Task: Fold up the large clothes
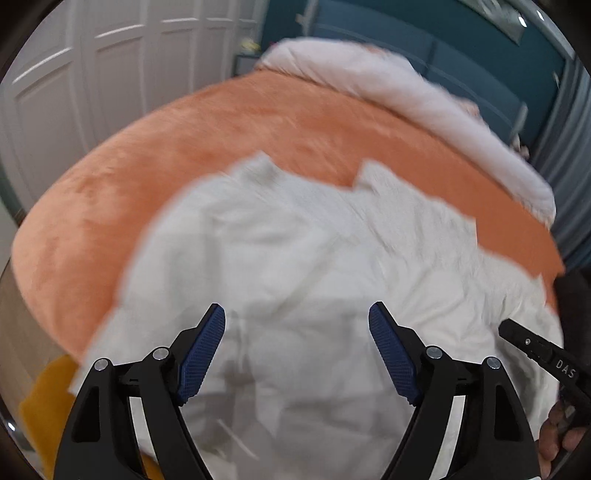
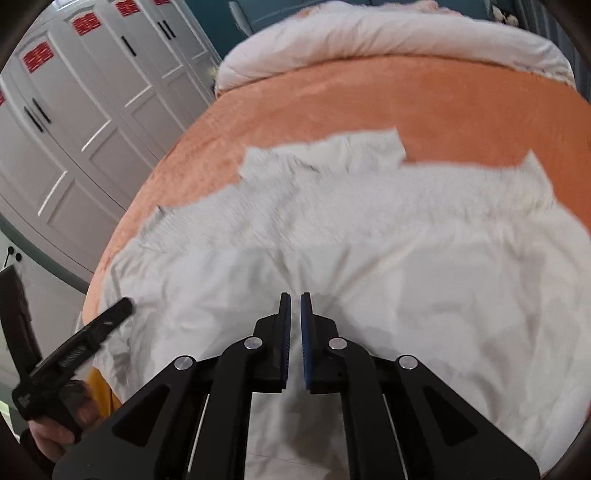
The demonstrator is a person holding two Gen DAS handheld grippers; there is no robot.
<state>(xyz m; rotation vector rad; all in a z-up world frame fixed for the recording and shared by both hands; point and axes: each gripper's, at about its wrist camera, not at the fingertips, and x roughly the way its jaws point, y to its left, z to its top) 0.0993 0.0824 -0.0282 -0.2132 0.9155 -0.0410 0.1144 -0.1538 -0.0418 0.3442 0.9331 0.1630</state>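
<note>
**White garment spread on an orange bed**

An orange blanket covers the bed, a pale duvet rolled at its far end and white wardrobe doors alongside. The wrinkled white garment lies spread on the blanket's near part. Above it, the left gripper stands wide open, empty; the right gripper is nearly closed, holding nothing.

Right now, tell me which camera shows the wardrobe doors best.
The right wrist view: the wardrobe doors show several panels, dark handles and red stickers. The left wrist view shows only blurred white doors.
</note>
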